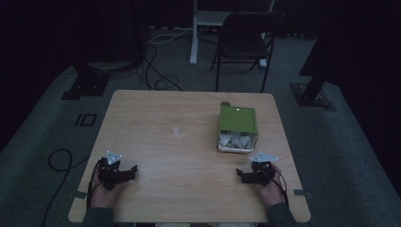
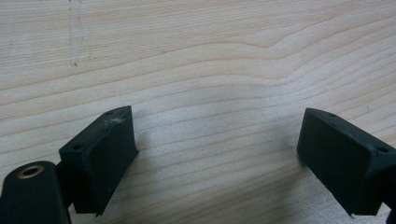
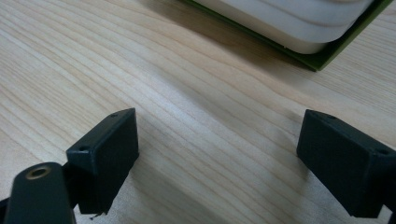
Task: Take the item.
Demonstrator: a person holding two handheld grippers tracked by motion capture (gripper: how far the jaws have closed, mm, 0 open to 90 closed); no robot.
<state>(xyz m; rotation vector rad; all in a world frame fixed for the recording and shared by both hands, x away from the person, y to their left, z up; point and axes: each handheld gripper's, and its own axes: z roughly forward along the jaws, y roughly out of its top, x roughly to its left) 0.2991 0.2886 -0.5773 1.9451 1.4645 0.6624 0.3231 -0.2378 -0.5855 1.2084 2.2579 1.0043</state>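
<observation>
A green box (image 1: 237,118) lies on the wooden table (image 1: 179,151), right of centre, with a white tray (image 1: 236,142) of pale pieces sliding out of its near end. My right gripper (image 1: 240,175) rests on the table just in front of that tray, jaws wide apart with nothing between them; in the right gripper view (image 3: 217,154) the tray's white rim (image 3: 299,28) and the box's green edge (image 3: 327,58) lie ahead. My left gripper (image 1: 134,170) sits near the table's front left corner, open, over bare wood (image 2: 215,149).
A small pale mark (image 1: 176,129) sits near the table's centre. Beyond the far edge stand a black folding chair (image 1: 246,38) and a white stand post (image 1: 194,33); cables (image 1: 156,75) trail on the dark floor.
</observation>
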